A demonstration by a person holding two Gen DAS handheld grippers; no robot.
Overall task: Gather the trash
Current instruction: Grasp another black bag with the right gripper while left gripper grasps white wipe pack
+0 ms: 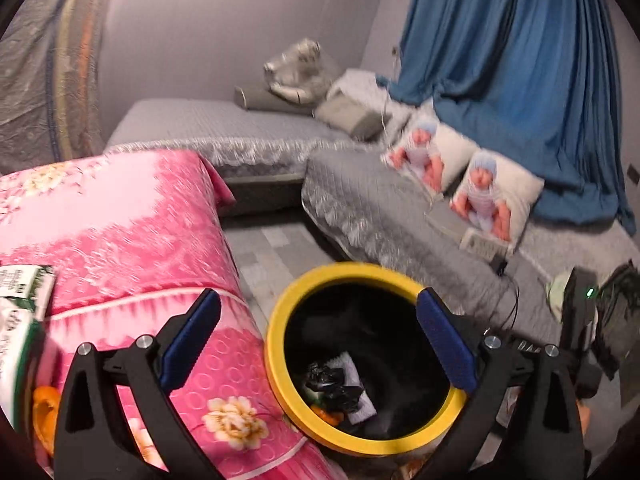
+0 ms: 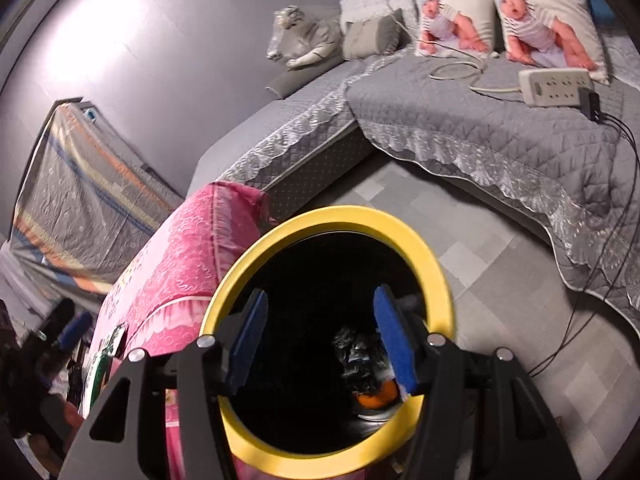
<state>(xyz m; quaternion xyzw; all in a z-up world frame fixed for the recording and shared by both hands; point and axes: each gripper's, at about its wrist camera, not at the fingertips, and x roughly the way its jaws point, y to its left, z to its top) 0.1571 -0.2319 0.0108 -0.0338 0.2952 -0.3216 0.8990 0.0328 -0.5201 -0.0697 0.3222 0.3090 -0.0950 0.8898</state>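
A yellow-rimmed bin [image 1: 280, 312] with a black inside stands on the floor beside a pink flowered cushion [image 1: 132, 240]. Crumpled black plastic [image 1: 332, 380], white paper and an orange scrap lie in it. My left gripper [image 1: 320, 340] is open and empty above the bin's left side. In the right wrist view the bin [image 2: 328, 216] fills the middle. My right gripper [image 2: 320, 340] is open and empty right over its mouth, above the black plastic [image 2: 360, 356] and the orange scrap [image 2: 376, 398]. A green-and-white carton [image 1: 24, 292] and orange peel [image 1: 44, 408] lie on the cushion at far left.
Grey quilted mattresses [image 2: 480, 128] run along the wall, with baby-print pillows [image 2: 552, 20], a white power strip [image 2: 556, 86] and black cables. A blue curtain [image 1: 520, 80] hangs at the right. A plastic-wrapped mattress [image 2: 80, 200] leans at the left. Grey tiled floor [image 2: 500, 280] lies beside the bin.
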